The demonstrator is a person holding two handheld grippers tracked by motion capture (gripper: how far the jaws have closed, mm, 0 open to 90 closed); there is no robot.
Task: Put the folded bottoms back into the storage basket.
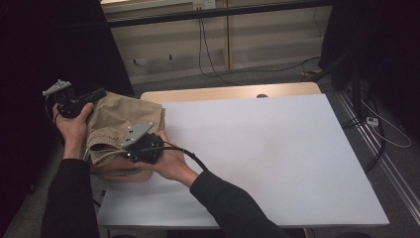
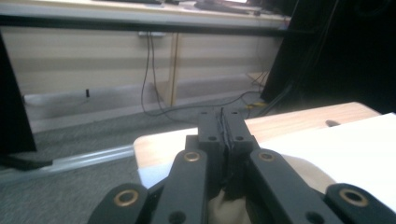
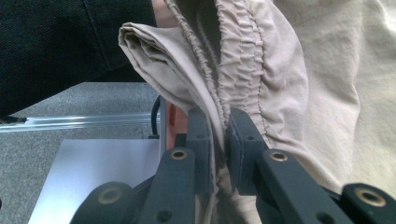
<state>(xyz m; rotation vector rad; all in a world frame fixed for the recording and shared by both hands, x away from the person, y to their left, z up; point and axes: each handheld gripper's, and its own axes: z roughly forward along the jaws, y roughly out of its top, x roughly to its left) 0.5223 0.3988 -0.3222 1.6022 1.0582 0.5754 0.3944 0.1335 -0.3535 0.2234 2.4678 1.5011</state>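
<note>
Holding a tan garment [image 1: 119, 126] bunched at the table's [image 1: 277, 158] near-left corner, over a pinkish bin [image 1: 130, 175]: right gripper [image 3: 223, 140] is clamped on the elastic waistband [image 3: 243, 65], left gripper [image 2: 223, 128] has jaws together with fabric apparently pinched at their base. Risk: waistband is only thinly caught, so a pull could slip it out or snag on the bin. Long axis runs roughly between the grippers, waistband end toward the person.
</note>
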